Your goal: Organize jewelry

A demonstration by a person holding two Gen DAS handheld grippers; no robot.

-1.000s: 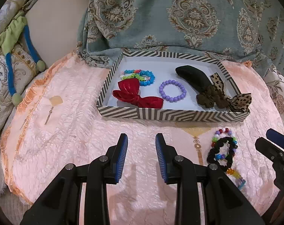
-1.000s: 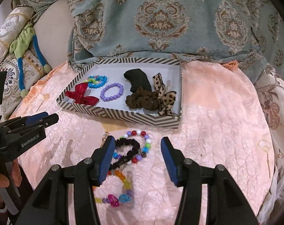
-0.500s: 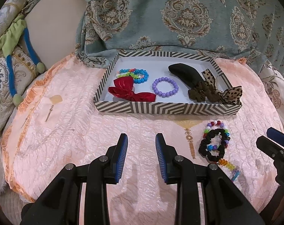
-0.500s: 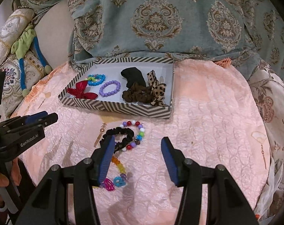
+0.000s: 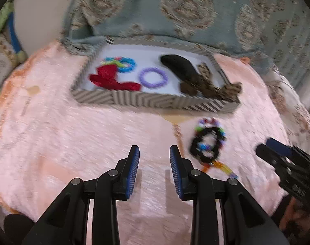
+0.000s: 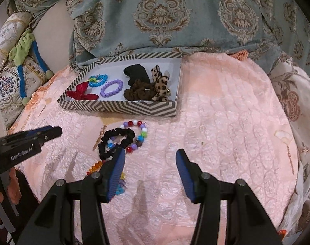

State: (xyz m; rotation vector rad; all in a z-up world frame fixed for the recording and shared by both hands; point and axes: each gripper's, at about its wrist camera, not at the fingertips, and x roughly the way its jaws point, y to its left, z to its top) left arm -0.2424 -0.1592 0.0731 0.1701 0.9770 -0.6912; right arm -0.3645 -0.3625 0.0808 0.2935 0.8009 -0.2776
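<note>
A striped box sits on the pink cloth and holds a red bow, a blue bead bracelet, a purple bead bracelet, a black pouch, a brown scrunchie and a leopard bow. In front of it lie a black scrunchie over a multicoloured bead bracelet, and a coloured bead strand. My right gripper is open, just behind and right of the scrunchie. My left gripper is open and empty, left of it.
A teal patterned blanket is heaped behind the box. Cushions and a green and blue soft toy lie at the left. Gold earrings lie on the cloth at the far right and far left.
Both grippers have drawn back from the box, which looks farther away. The left wrist view is now motion-blurred. Nothing was picked up or let go.
</note>
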